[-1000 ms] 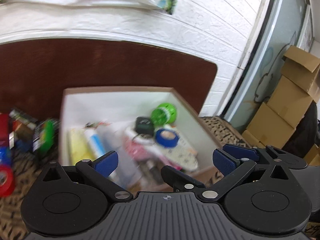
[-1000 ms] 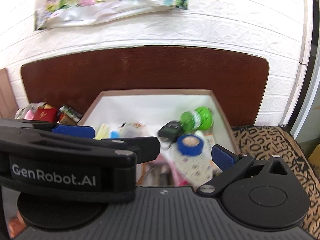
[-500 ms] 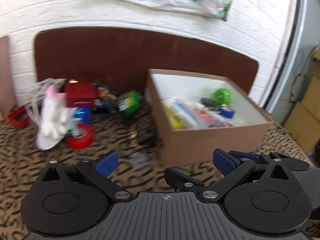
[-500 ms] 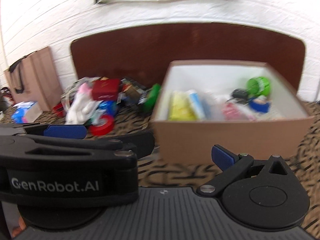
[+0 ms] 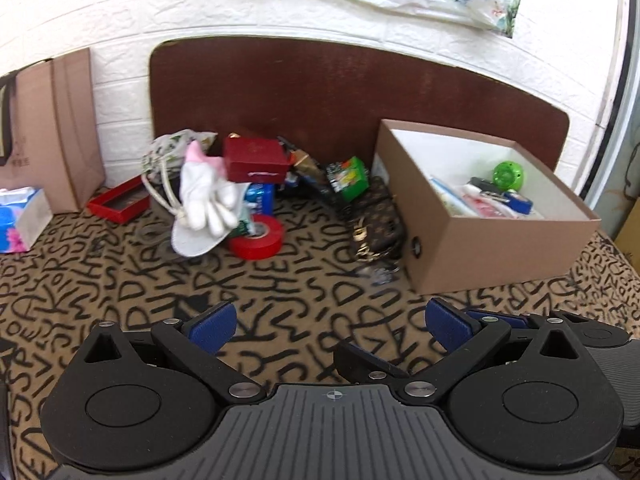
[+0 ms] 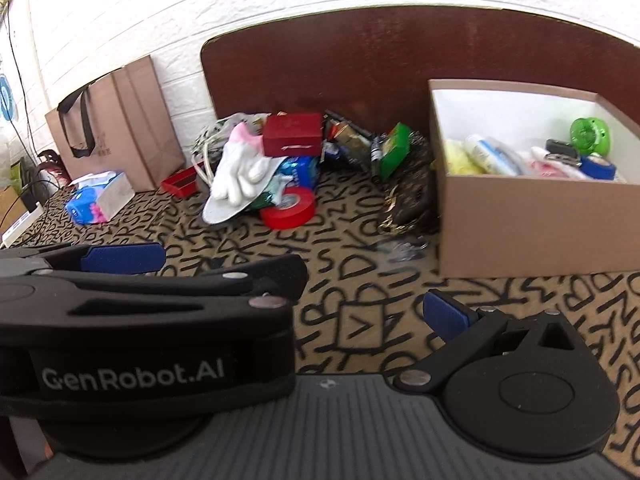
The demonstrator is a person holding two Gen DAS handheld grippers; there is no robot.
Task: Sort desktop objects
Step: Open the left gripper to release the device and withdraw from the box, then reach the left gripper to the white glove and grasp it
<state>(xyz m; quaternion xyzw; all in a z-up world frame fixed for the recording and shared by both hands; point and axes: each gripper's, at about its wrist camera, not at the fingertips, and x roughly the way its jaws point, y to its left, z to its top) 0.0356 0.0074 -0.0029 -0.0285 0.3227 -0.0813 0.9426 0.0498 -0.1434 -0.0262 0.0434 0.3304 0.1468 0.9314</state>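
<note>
The cardboard box (image 5: 488, 240) stands on the right of the counter (image 5: 280, 292), against the dark wooden board (image 5: 320, 96), and already contains a green ball (image 5: 508, 175), a blue tape roll (image 5: 520, 203) and several packets. To its left lies the unsorted heap: a red tape roll (image 5: 258, 236) at the front, a white glove (image 5: 204, 200) draped over a drawstring bag (image 5: 172, 152), a red box (image 5: 256, 165) on top, a green packet (image 5: 347, 178) and a dark patterned pouch (image 5: 376, 226) just beside the box wall.

The left gripper (image 5: 332, 322) hangs above the letter-patterned cloth with its 2 blue pads spread wide and nothing between them. The right gripper (image 6: 296, 288) is likewise spread wide and empty, close beside the left one, its right pad (image 6: 444, 316) near the box's front corner.

Bare cloth runs between both grippers and the heap. At the far left, a paper bag (image 6: 116, 124) leans on the brick wall, with a tissue pack (image 6: 100, 198) and a shallow red tray (image 5: 118, 202) nearby.
</note>
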